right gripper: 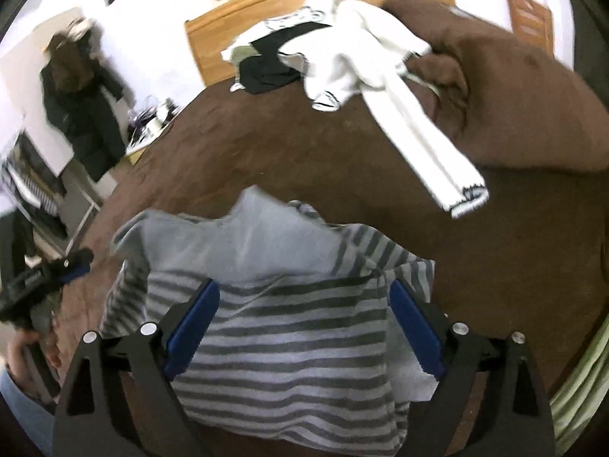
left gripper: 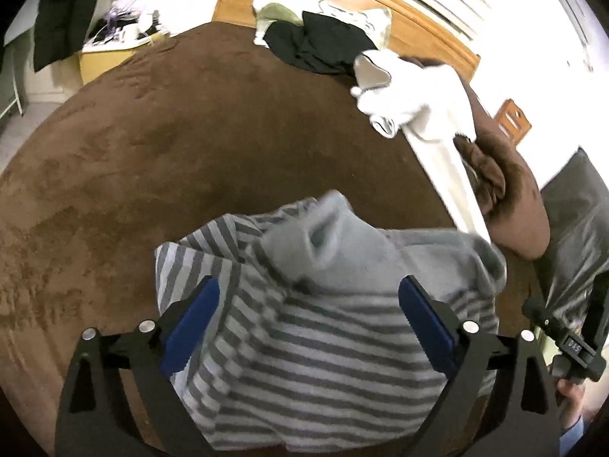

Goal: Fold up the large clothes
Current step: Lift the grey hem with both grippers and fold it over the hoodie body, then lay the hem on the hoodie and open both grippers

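The grey striped hooded top (left gripper: pixel 327 342) is lying bunched on the brown bedspread (left gripper: pixel 160 175), its plain grey hood toward the headboard. The left gripper (left gripper: pixel 308 323) is hanging over it with jaws spread wide, gripping nothing. The right gripper (right gripper: pixel 304 320) is likewise gaping wide above the stripes, pads clear of the cloth. A white garment (right gripper: pixel 380 76) is sprawling near the pillows.

Your striped top (left gripper: pixel 335 346) is soft matt knit cloth, its grey hood (left gripper: pixel 323 236) fleecy. The brown blanket (left gripper: pixel 160 175) looks plush, napped. Headboard (left gripper: pixel 418 11) is glossy varnished wood. Your gripper pads (right gripper: pixel 192 327) are matt blue rubbery material on black plastic with shiny metal screws.
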`<state>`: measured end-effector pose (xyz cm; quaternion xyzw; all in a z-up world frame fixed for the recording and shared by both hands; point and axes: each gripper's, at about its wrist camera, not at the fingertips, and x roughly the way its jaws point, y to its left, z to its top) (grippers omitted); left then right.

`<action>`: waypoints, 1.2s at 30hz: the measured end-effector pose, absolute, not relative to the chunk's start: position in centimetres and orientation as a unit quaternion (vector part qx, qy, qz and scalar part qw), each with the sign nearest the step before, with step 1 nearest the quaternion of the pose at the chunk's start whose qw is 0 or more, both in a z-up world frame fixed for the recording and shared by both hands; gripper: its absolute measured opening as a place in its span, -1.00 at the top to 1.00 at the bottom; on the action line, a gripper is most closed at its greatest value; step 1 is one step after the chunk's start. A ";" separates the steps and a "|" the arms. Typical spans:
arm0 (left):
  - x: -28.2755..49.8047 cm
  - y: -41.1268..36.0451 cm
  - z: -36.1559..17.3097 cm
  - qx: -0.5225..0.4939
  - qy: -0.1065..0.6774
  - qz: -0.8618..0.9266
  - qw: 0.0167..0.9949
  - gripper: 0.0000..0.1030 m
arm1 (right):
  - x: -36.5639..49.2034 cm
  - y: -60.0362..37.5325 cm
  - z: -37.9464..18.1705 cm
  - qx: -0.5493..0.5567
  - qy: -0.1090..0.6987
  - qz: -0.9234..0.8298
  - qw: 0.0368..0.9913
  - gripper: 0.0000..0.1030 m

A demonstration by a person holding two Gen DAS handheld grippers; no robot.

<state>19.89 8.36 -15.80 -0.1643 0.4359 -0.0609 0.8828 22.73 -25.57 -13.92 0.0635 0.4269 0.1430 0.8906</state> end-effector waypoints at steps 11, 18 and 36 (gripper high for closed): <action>22.4 2.2 -19.3 -0.035 0.467 -0.084 0.880 -0.81 | 26.2 -19.2 -17.3 -0.025 0.457 0.175 0.872 -0.05; 27.3 4.1 -22.2 -0.060 0.473 -0.065 0.877 -0.83 | 31.6 -20.7 -21.2 0.000 0.492 0.126 0.861 -0.01; 31.4 6.5 -27.3 -0.088 0.472 -0.062 0.875 -0.90 | 34.6 -23.0 -25.6 0.028 0.500 0.100 0.860 -0.23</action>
